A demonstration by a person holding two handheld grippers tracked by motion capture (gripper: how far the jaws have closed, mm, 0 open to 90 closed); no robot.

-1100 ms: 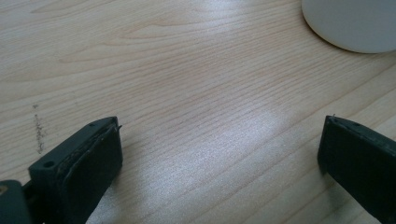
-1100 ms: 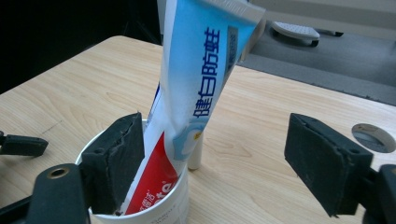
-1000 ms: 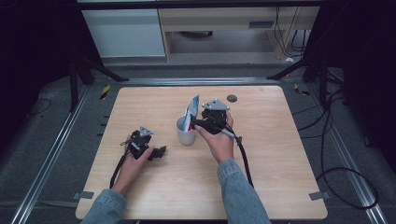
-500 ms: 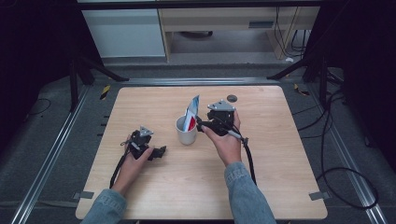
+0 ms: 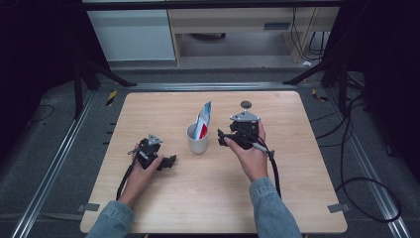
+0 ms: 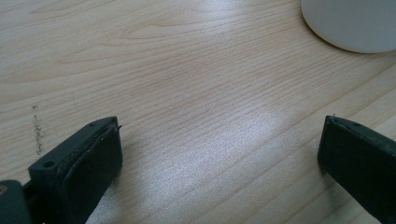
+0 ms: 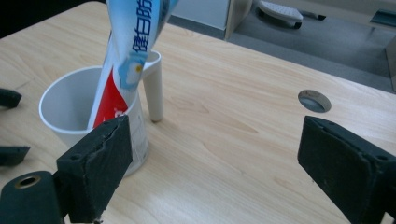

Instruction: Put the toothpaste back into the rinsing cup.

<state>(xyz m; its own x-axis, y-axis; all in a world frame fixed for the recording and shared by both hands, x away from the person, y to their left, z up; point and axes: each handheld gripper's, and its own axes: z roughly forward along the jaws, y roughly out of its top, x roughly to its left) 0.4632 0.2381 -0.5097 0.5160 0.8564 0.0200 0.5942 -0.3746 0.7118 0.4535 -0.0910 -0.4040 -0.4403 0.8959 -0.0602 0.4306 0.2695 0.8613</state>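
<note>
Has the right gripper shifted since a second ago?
Yes. The right gripper has drawn away from the white plastic cup toward the table's right edge, its jaws opening wide with nothing between them.

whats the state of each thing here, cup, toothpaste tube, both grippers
white cup: upright on the table, with the tube in it.
toothpaste tube: standing in the cup, leaning, top end sticking out above the rim.
right gripper: open, jaws have just been opening, nothing between them, beside the cup.
left gripper: open, jaws wide over bare wood, nothing held.
</note>
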